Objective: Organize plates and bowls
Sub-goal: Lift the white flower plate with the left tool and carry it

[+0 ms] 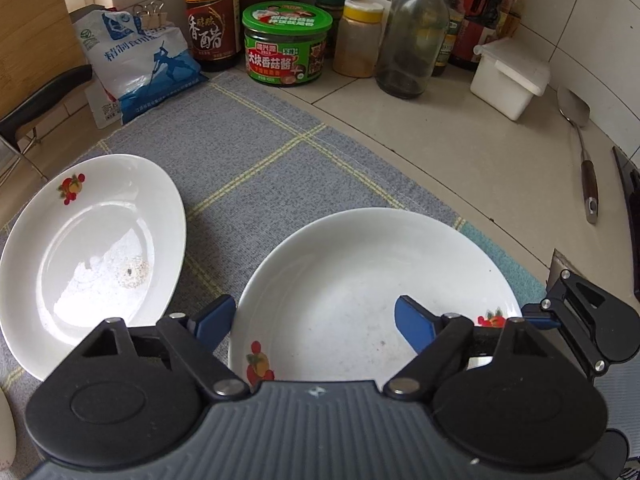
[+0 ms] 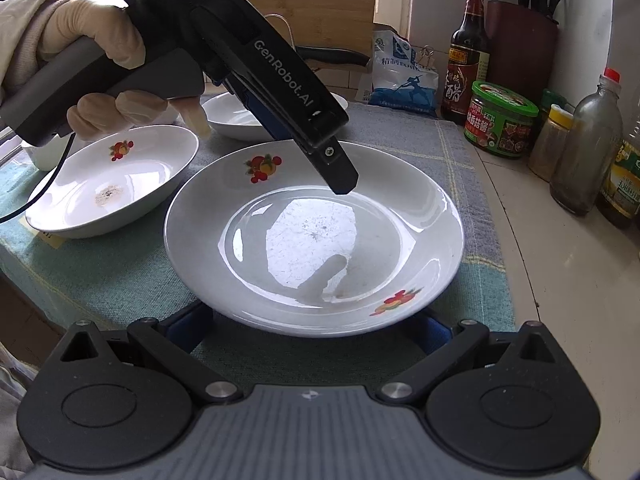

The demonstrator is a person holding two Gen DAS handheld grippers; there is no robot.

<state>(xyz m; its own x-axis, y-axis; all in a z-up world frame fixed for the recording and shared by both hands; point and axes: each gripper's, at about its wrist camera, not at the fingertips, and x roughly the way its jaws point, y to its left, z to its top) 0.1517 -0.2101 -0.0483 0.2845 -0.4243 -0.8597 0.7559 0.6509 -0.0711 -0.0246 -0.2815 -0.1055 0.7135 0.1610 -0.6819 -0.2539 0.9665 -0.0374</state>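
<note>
- Left claw (image 1: 314, 307) hangs released, my fingers astride the big plate's (image 1: 360, 256) rim.
- Right claw (image 2: 314, 318) gapes too, tips tucked under that plate's edge.
- Second plate (image 1: 92, 248) sits just beside it.

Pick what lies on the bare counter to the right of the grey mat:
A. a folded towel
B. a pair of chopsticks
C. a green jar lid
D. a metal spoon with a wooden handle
D: the metal spoon lies on the tiled counter, off the grey mat.
</note>
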